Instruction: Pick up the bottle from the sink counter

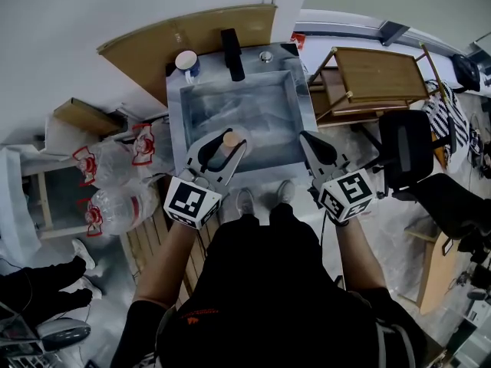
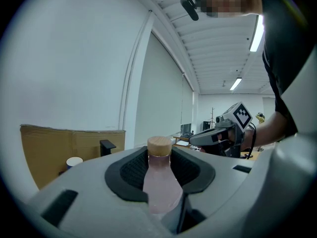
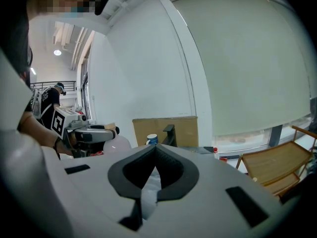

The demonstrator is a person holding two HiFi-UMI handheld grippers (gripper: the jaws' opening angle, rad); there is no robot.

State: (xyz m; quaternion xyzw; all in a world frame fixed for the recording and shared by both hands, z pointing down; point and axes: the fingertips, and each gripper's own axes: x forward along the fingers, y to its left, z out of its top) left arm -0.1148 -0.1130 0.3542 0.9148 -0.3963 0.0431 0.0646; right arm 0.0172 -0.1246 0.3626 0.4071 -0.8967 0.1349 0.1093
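A pale pink bottle (image 2: 161, 185) with a round wooden cap (image 1: 232, 138) stands upright between the black pads of my left gripper (image 1: 229, 142), which is shut on it. In the head view the bottle sits over the front left part of the steel sink basin (image 1: 265, 110). My right gripper (image 1: 310, 141) hangs to the right over the sink's front right corner, its jaw tips touching and nothing held. The left gripper view shows the bottle's neck held in my left gripper (image 2: 159, 151), with the right gripper (image 2: 218, 135) beyond. In its own view my right gripper (image 3: 155, 150) has its tips together.
A black faucet (image 1: 232, 54) and a blue-and-white cup (image 1: 186, 61) stand at the sink's back edge, before a cardboard sheet (image 1: 184, 37). Large water jugs (image 1: 115, 182) lie at the left. A wooden folding table (image 1: 376, 75) and a black chair (image 1: 406, 148) are at the right.
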